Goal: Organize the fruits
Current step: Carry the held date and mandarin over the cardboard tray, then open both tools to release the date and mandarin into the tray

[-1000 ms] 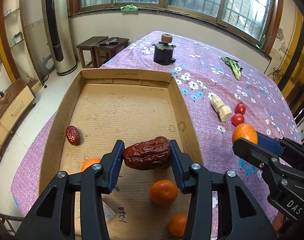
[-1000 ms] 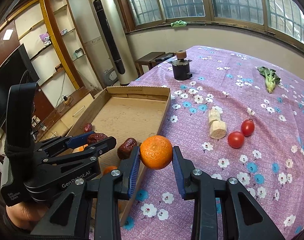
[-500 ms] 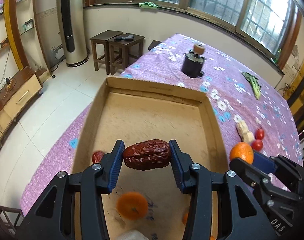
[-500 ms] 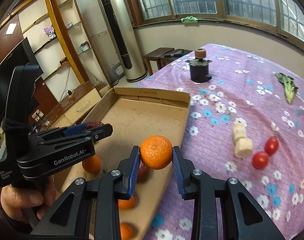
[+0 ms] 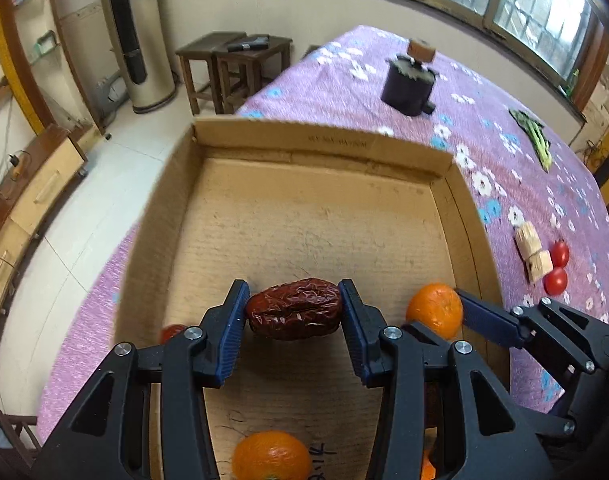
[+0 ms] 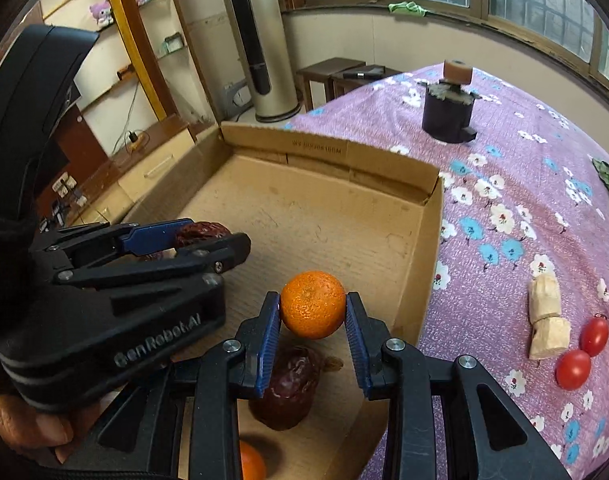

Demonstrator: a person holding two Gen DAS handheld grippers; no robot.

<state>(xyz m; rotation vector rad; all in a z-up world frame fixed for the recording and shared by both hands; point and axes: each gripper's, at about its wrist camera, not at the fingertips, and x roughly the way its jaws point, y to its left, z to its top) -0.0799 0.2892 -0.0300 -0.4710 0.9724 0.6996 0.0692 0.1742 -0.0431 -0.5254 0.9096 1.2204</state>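
Note:
My left gripper [image 5: 293, 318] is shut on a wrinkled red date [image 5: 294, 314], held above the floor of the cardboard box [image 5: 320, 144]. Beside it, my right gripper [image 6: 312, 312] is shut on an orange mandarin [image 6: 312, 305], over the box near its right wall. The mandarin [image 5: 434, 310] and the right gripper's blue fingers [image 5: 484, 318] show at the right of the left wrist view. In the right wrist view the left gripper [image 6: 208, 240] appears at the left with the date [image 6: 202, 233]. Another date [image 6: 286, 388] and mandarins [image 5: 270, 456] lie in the box below.
On the purple flowered cloth [image 6: 516, 184] right of the box lie two cherry tomatoes [image 6: 572, 368], a pale wooden piece [image 6: 544, 316], a green vegetable [image 5: 536, 142] and a dark pot with a cork [image 6: 448, 108]. Wooden stools [image 5: 232, 64] and a tall fan stand beyond the table.
Both grippers moved leftward and down over the box with their fruit. The mandarin, earlier over the cloth by the box edge, now hangs inside the box walls.

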